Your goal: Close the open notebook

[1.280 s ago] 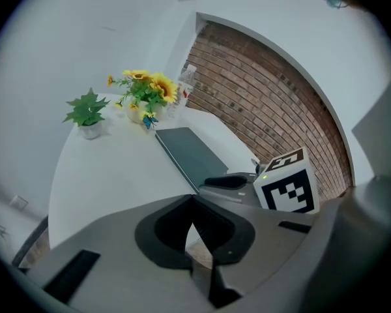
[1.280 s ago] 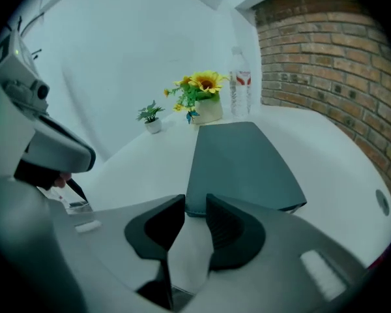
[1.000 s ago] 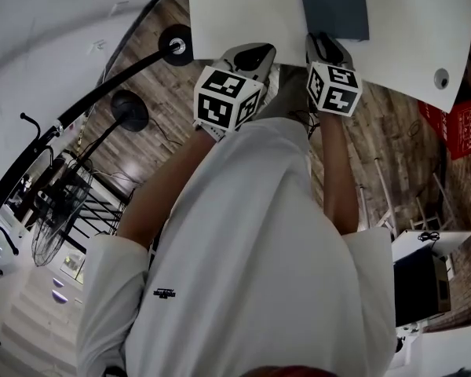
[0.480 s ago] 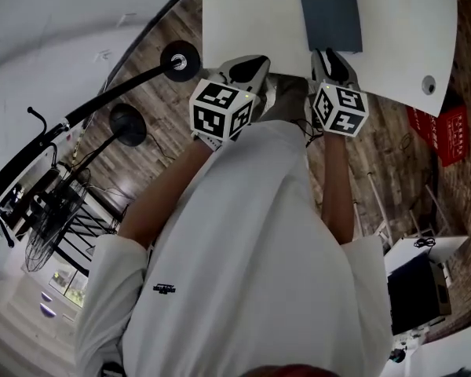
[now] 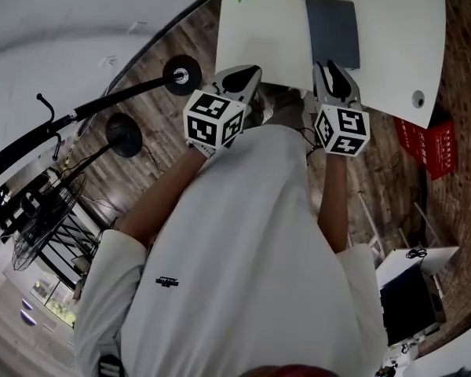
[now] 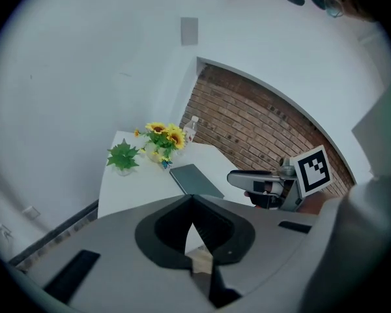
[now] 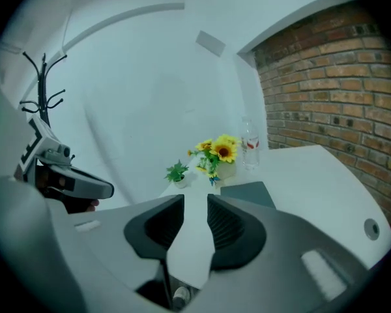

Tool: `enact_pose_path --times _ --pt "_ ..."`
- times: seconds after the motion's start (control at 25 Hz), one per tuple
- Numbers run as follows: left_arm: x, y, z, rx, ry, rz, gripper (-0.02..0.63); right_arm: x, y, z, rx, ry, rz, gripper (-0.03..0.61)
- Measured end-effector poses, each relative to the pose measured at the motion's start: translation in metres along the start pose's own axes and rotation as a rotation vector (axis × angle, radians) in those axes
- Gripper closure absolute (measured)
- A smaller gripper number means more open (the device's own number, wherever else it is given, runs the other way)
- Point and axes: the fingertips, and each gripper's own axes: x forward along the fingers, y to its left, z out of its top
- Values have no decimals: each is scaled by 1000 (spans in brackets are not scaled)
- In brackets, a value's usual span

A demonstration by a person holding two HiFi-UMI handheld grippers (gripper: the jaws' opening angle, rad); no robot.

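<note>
Ahead of me the desk (image 5: 251, 45) lies bare to the left and right of the flat notebook (image 5: 333, 31), so I can pass low on either side. Along the far edge the plant (image 7: 176, 172), flowers (image 7: 220, 150) and bottle (image 7: 249, 143) stand close before the wall (image 7: 150, 96) and block reach there.

No legible text; shirt logo (image 5: 166, 281) and red box (image 5: 428, 144) print too small.
</note>
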Motion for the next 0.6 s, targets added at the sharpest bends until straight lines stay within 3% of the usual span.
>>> enact_pose_path --times 0.16,0.44,0.6 --pt "-15 -3 18 8 -59 -15 604 -18 16 24 -69 -33 20 471" --pt "-48 -16 57 135 -181 -21 604 -56 36 68 -152 -144 -17 553" --pt "-66 -18 75 128 -261 -25 604 -86 54 101 -204 -243 -29 566"
